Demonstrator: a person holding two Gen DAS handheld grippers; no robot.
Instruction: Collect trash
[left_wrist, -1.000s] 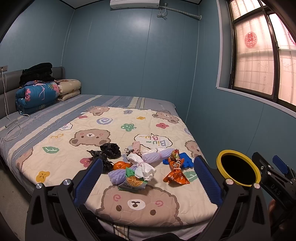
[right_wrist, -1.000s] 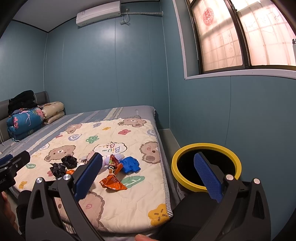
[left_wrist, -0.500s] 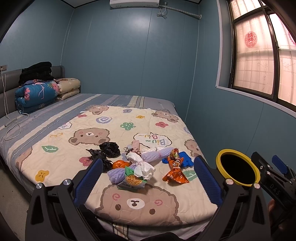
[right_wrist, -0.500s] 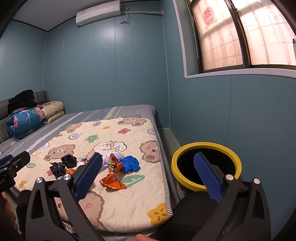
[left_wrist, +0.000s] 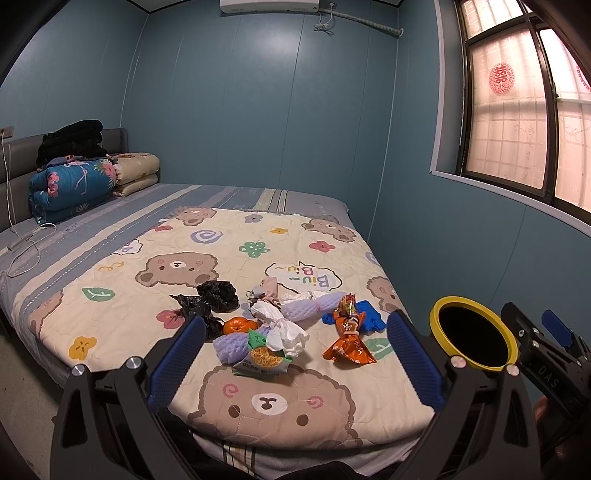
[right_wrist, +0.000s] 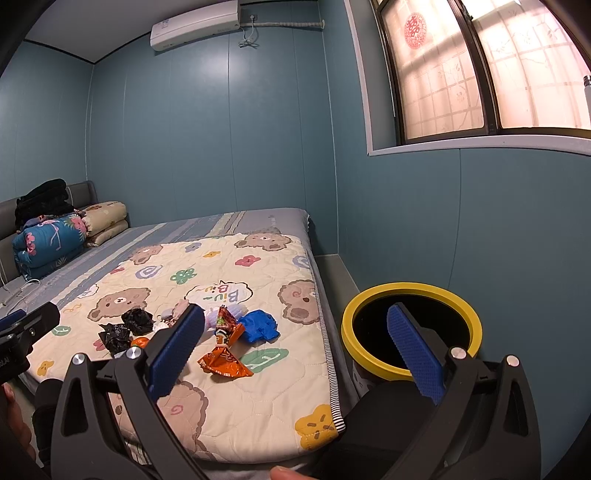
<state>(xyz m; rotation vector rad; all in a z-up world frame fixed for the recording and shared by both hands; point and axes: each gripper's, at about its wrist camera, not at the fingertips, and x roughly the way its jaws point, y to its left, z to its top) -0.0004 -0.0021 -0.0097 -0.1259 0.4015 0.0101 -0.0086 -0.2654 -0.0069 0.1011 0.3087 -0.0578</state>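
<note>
A pile of trash lies on the bear-print quilt (left_wrist: 110, 266): an orange snack wrapper (left_wrist: 349, 343) (right_wrist: 225, 363), a blue crumpled piece (left_wrist: 364, 317) (right_wrist: 258, 325), white tissue (left_wrist: 284, 330), a green noodle packet (left_wrist: 264, 360), purple foam nets (left_wrist: 231, 341), black bags (left_wrist: 218, 295) (right_wrist: 125, 328) and an orange fruit (left_wrist: 236, 325). A black bin with a yellow rim (left_wrist: 474, 365) (right_wrist: 369, 354) stands right of the bed. My left gripper (left_wrist: 295, 354) is open and empty, short of the pile. My right gripper (right_wrist: 295, 350) is open and empty, between wrapper and bin.
Folded quilts and dark clothes (left_wrist: 70, 173) are stacked at the headboard. A white cable (left_wrist: 26, 251) lies on the bed's left side. The blue wall and a window (right_wrist: 480, 74) are close on the right. The other gripper shows at each view's edge (left_wrist: 543, 354) (right_wrist: 22, 332).
Both views have shifted only slightly; the trash sits a touch higher in the left wrist view. Nothing was taken hold of and both grippers stay open.
</note>
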